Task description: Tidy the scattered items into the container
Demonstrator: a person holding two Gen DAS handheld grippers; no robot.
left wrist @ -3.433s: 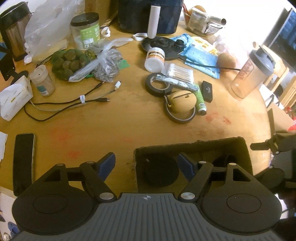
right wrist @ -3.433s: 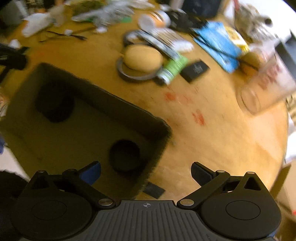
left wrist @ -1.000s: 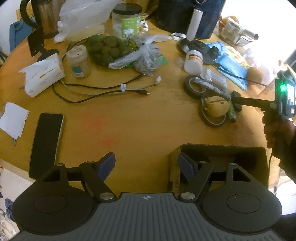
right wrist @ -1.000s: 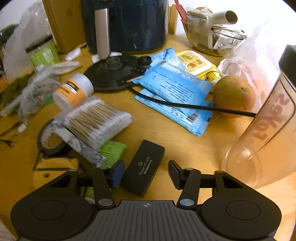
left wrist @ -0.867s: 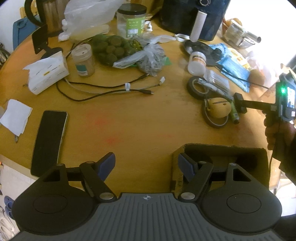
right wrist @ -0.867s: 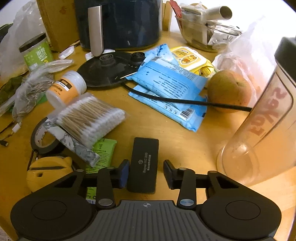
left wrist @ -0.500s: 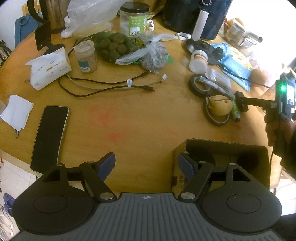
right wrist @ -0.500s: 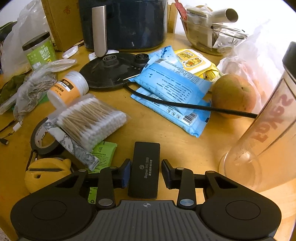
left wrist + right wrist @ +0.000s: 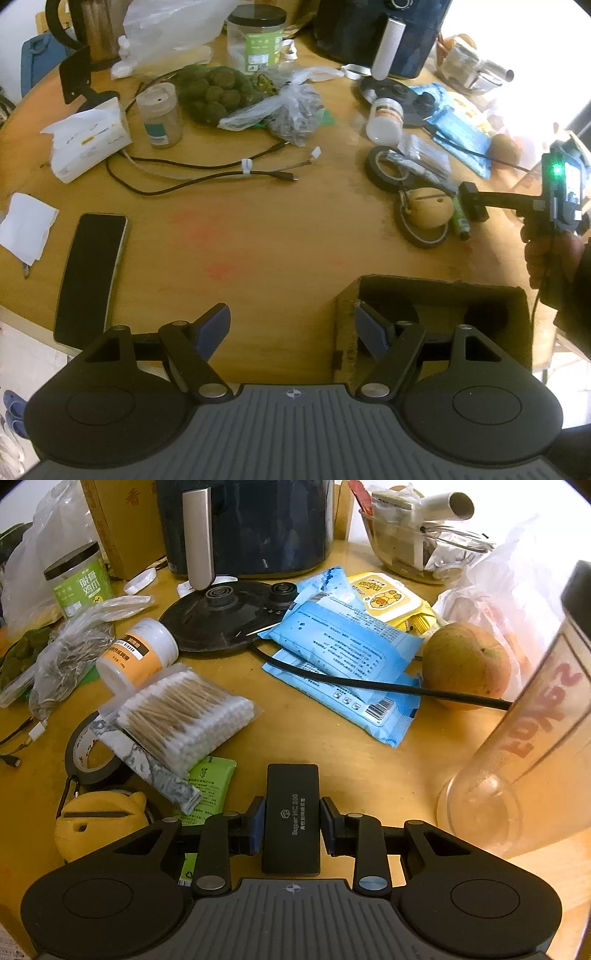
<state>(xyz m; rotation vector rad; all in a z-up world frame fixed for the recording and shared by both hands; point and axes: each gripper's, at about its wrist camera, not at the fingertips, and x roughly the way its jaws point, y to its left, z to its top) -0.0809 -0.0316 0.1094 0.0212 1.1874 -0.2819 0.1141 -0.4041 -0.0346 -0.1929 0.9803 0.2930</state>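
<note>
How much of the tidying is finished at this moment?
Little looks done: the cardboard box shows only two dark shapes inside. In hand: the right tongs grip the black case. Left: cotton swabs, tape roll and more. Left tongs are open.

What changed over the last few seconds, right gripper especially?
The right gripper swung from over the cardboard box to the clutter, then closed on the flat black rectangular device. The left gripper stayed open by the box; the other items have not moved.
</note>
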